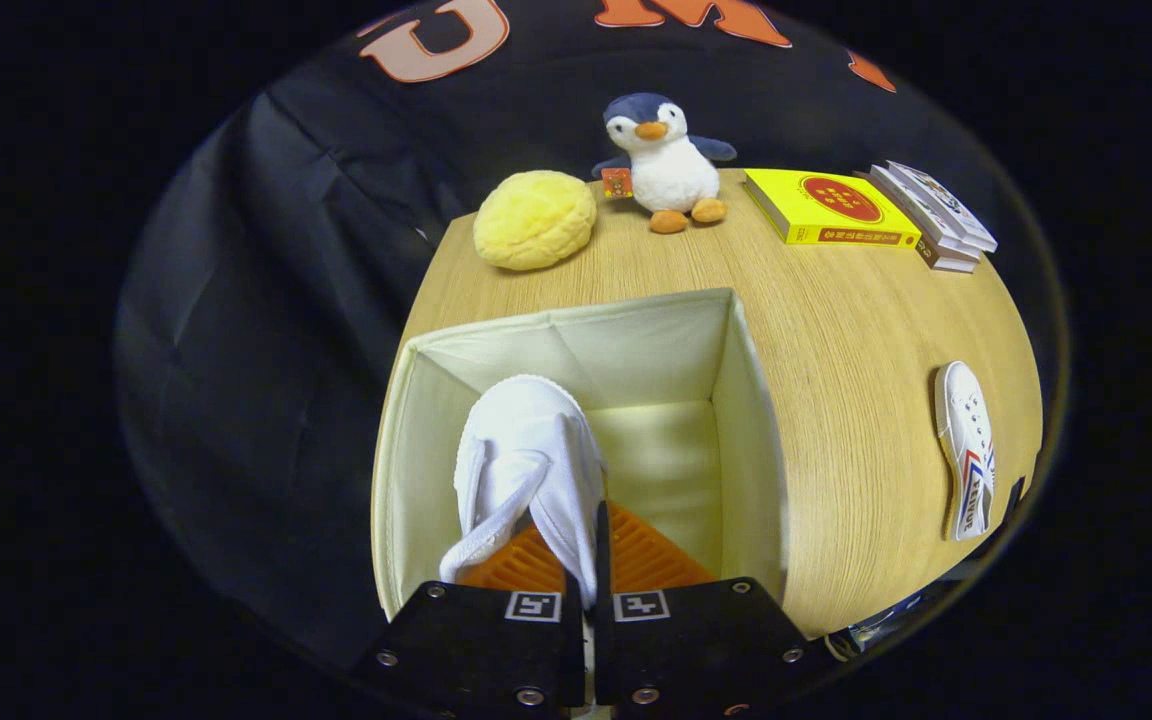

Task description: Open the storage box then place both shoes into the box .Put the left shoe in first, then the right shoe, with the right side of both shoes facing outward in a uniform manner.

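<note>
A cream fabric storage box (751, 430) stands open on the wooden table, directly below me. My gripper (584, 570) is shut on a white canvas shoe (531, 460), pinching its upper edge between both fingers. The shoe hangs toe-forward over the box's inside, toward its left wall. A second white shoe (966, 450) with red and blue stripes lies on its side on the table, well to the right of the box.
Beyond the box sit a yellow round plush (534, 220), a penguin plush (664, 160), a yellow book (829, 208) and a small stack of books (936, 215). The wooden table (856, 340) ends close to the box's left wall.
</note>
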Tool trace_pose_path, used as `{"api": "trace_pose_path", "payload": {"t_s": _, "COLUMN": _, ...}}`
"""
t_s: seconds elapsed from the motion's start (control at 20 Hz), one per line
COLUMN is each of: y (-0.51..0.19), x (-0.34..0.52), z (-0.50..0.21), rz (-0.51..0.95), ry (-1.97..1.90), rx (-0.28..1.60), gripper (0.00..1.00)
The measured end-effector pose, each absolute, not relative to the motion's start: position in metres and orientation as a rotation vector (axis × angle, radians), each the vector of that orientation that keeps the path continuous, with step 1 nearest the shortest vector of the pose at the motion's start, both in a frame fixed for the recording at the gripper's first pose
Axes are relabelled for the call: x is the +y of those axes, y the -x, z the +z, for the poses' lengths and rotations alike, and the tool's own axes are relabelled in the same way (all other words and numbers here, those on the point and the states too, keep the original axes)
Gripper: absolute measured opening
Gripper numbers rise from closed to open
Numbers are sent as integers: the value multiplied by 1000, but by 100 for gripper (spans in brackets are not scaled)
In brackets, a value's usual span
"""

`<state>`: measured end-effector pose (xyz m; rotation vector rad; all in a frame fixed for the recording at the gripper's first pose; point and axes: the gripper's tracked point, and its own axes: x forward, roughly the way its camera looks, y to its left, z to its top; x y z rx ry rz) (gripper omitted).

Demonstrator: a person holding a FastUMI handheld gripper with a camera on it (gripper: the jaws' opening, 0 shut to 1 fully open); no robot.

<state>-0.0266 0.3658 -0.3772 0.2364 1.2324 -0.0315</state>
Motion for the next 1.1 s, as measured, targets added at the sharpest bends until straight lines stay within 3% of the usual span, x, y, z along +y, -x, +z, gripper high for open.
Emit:
{"api": "trace_pose_path", "payload": {"t_s": 0.3, "y": 28, "x": 384, "z": -406, "rz": -70, "ry": -281, "rx": 1322, "gripper": 7}}
{"api": "trace_pose_path", "payload": {"t_s": 0.45, "y": 38, "x": 400, "z": -408, "rz": 19, "ry": -291, "rx": 1362, "gripper": 14}}
{"api": "trace_pose_path", "payload": {"t_s": 0.55, "y": 48, "x": 420, "z": -400, "rz": 124, "ry": -360, "rx": 1380, "gripper": 26}}
{"api": "trace_pose_path", "payload": {"t_s": 0.8, "y": 41, "x": 429, "z": -358, "rz": 306, "ry": -450, "rx": 1255, "gripper": 41}}
{"api": "trace_pose_path", "payload": {"t_s": 1.1, "y": 33, "x": 379, "z": -305, "rz": 403, "ry": -441, "rx": 1050, "gripper": 68}}
